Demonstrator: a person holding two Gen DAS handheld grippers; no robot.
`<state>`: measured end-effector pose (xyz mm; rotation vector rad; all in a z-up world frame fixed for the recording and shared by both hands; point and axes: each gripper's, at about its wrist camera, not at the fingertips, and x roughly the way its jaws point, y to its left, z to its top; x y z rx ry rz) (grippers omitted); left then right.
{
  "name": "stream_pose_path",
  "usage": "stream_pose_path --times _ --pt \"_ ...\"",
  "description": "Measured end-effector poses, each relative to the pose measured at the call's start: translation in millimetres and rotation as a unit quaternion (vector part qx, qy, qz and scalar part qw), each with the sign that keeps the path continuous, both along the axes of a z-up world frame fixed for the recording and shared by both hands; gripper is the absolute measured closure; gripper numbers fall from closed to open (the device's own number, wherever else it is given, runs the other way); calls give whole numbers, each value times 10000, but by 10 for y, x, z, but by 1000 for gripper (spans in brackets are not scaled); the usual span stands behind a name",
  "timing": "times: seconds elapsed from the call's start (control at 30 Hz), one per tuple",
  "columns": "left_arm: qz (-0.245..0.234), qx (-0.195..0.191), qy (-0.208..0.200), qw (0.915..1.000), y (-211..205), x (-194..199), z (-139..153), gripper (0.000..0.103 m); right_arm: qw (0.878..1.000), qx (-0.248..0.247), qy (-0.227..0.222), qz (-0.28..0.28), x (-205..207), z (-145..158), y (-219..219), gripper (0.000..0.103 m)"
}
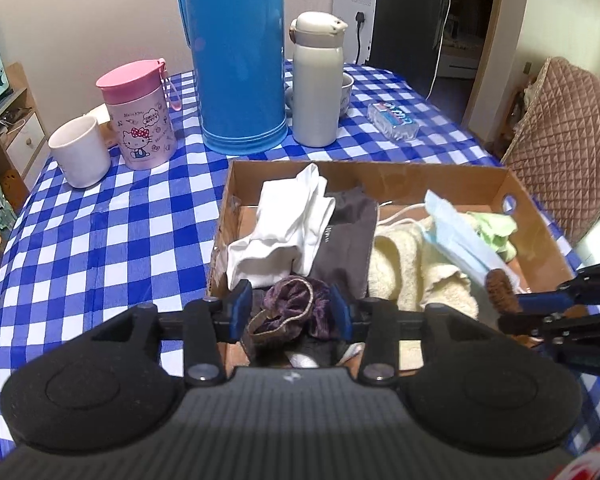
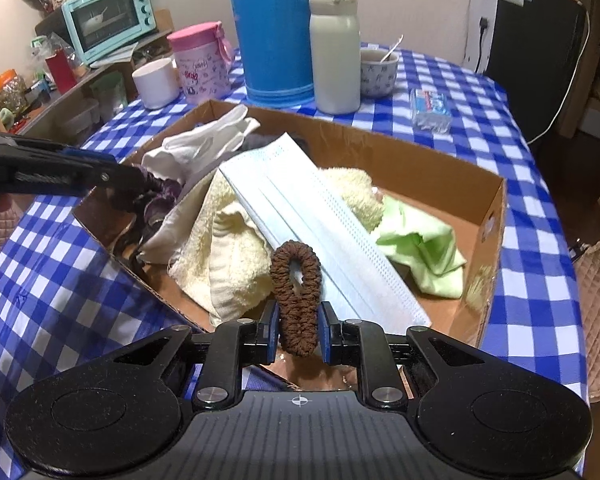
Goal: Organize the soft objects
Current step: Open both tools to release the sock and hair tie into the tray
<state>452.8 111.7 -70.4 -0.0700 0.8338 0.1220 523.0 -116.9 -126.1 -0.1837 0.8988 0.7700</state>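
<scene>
A shallow cardboard box sits on a blue-and-white checked tablecloth, filled with soft things. The left gripper hangs over the box's near left corner with its blue pads apart; a purple velvet scrunchie lies between them, and whether either pad touches it cannot be told. The right gripper is at the near edge of the box, right of the left one, its pads pressed on the lower part of a brown scrunchie, whose loop stands up above the fingertips. Just beyond that loop a light blue face mask slants across a cream towel, with a pale green cloth to the right and white gloves and a dark grey cloth toward the far left of the box.
</scene>
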Motion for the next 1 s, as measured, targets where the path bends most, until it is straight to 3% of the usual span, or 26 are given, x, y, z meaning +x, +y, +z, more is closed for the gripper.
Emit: stream_pose_path --times 0.07,0.17,0.6,1.0 --pt "17 -39 2 10000 -15 -31 27 60 9999 -10 130 -23 34 -24 -6 82" --pt "41 -39 16 10000 -38 -72 50 57 9996 42 267 -49 53 -25 -26 71" --pt "64 59 24 10000 -169 -226 141 44 9998 114 156 -110 -23 71 -91 44" --pt "154 154 -36 9998 -297 -393 267 40 9993 311 95 -161 -151 196 -209 36"
